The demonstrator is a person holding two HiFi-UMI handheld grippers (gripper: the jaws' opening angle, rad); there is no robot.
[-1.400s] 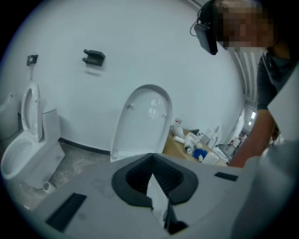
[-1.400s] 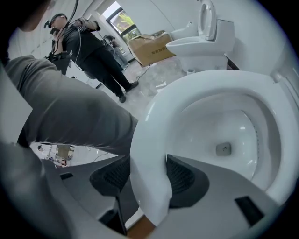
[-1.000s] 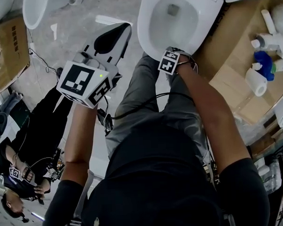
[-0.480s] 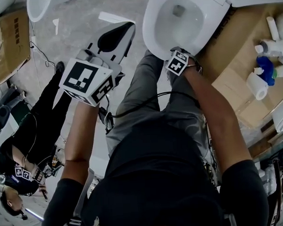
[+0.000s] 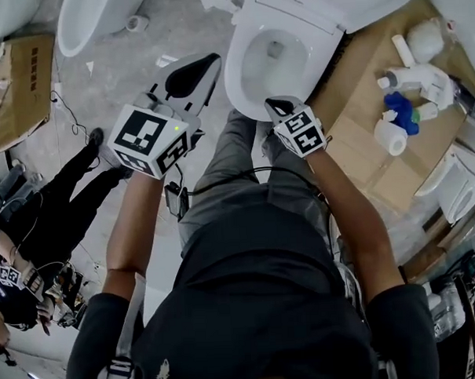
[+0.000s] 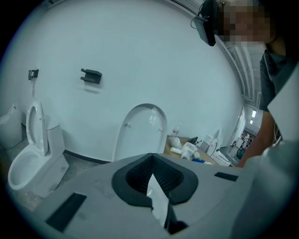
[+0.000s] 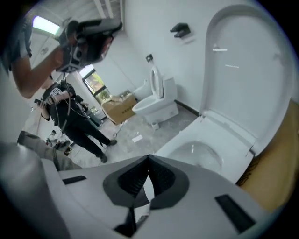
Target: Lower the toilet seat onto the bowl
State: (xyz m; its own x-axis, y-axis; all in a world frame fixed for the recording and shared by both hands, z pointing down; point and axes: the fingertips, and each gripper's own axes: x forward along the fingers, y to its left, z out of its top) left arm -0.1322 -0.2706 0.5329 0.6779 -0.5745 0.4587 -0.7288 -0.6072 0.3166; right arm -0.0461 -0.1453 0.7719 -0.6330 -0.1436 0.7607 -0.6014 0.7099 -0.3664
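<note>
The white toilet [image 5: 240, 75] is at the top middle of the head view. Its seat ring [image 7: 224, 128] lies flat on the bowl, and the solid oval lid [image 7: 247, 70] stands upright behind it against the wall. My right gripper [image 5: 279, 106] hovers just in front of the bowl's near rim; its black pads meet at the tips with nothing between them. My left gripper [image 5: 197, 69] is held to the left of the bowl above the floor, jaws also shut and empty. In the left gripper view the raised lid [image 6: 140, 133] shows beyond the closed tips [image 6: 152, 158].
A second toilet [image 5: 96, 22] stands at the far left, beside flattened cardboard [image 5: 17, 84]. A person in black [image 5: 35, 233] stands at my left. Right of the bowl, a cardboard box [image 5: 354, 152] carries bottles [image 5: 399, 111] and a paper roll [image 5: 393, 143].
My right gripper has drawn back from the bowl's front rim, so its black tip now shows. The left gripper has barely moved. The head view has shifted.
</note>
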